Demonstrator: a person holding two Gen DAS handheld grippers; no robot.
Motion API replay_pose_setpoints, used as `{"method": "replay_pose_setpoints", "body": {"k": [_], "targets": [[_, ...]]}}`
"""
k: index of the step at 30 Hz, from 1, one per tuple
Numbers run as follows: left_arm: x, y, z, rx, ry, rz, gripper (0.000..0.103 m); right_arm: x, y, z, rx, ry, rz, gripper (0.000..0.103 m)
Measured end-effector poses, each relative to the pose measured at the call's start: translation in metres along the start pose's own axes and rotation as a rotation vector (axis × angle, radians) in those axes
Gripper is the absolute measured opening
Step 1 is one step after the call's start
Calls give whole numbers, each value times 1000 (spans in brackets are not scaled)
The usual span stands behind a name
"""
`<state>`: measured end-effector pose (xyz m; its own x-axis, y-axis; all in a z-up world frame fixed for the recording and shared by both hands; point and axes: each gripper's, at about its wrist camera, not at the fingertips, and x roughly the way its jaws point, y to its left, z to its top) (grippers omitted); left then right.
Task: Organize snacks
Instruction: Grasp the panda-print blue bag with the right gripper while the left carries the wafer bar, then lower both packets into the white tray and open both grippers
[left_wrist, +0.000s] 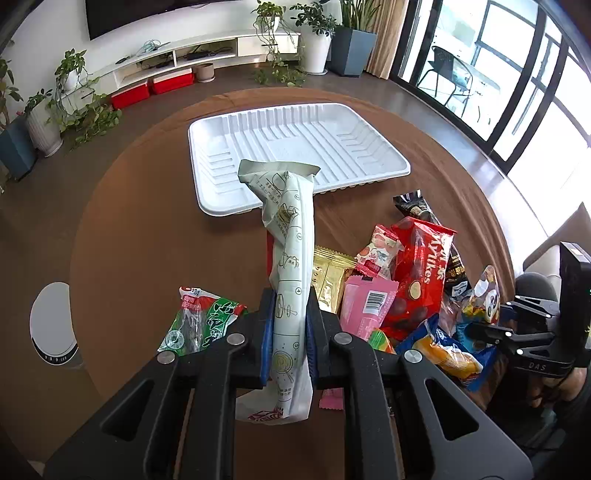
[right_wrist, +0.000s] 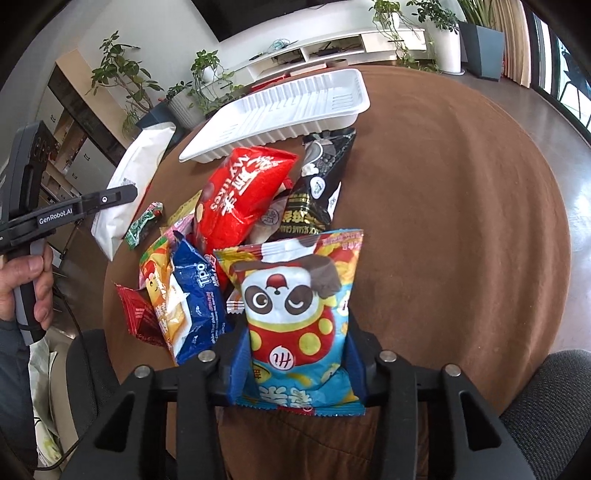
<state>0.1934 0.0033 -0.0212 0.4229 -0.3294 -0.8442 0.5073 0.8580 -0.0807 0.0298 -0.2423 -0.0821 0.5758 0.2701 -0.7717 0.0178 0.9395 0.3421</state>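
in the left wrist view our left gripper (left_wrist: 289, 325) is clamped tight on a long white packet (left_wrist: 291, 266), which runs from the bottom centre of the frame up past the blue pads, its crumpled top overlapping the near edge of the white ribbed tray (left_wrist: 229, 129) in the upper middle. the tray sits on the round brown table (left_wrist: 147, 221) with nothing in it. a green packet (left_wrist: 195, 321) lies at lower left of the gripper, and the pile of snacks fills the lower right: a red mylikes bag (left_wrist: 417, 273), a pink packet (left_wrist: 364, 302) and a gold packet (left_wrist: 328, 273).

in the right wrist view our right gripper (right_wrist: 297, 354) holds a blue panda bag (right_wrist: 295, 314) at bottom centre, blue pads pressing both its sides. above it in frame lie the red bag, a black bag (right_wrist: 317, 192) and, to the left, a blue tipo bag (right_wrist: 195, 306). at the left edge a hand (right_wrist: 26, 288) grips the left tool
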Motion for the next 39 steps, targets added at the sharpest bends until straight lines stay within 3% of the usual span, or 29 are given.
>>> {"method": "replay_pose_setpoints", "body": {"k": [6,19,24,30,36,39], "targets": [[-8,1,-1,-15,-22,-9,13,-11,-6,1,15,-33,14,35],[-22,18,6,-91,-84,-38,13,-44,-29,33,113,-148,29,34],[-27,24,22,-106,-118,-34,13,-59,-41,75,92,-212,-10,34],[-25,34,64,-117,-151,-31,13,-58,-34,144,4,-265,-49,34],[-2,36,118,-77,-125,-15,13,-18,-21,213,-53,-183,14,34],[26,43,146,-71,-75,3,13,14,-20,238,-84,-116,-13,34]]}}
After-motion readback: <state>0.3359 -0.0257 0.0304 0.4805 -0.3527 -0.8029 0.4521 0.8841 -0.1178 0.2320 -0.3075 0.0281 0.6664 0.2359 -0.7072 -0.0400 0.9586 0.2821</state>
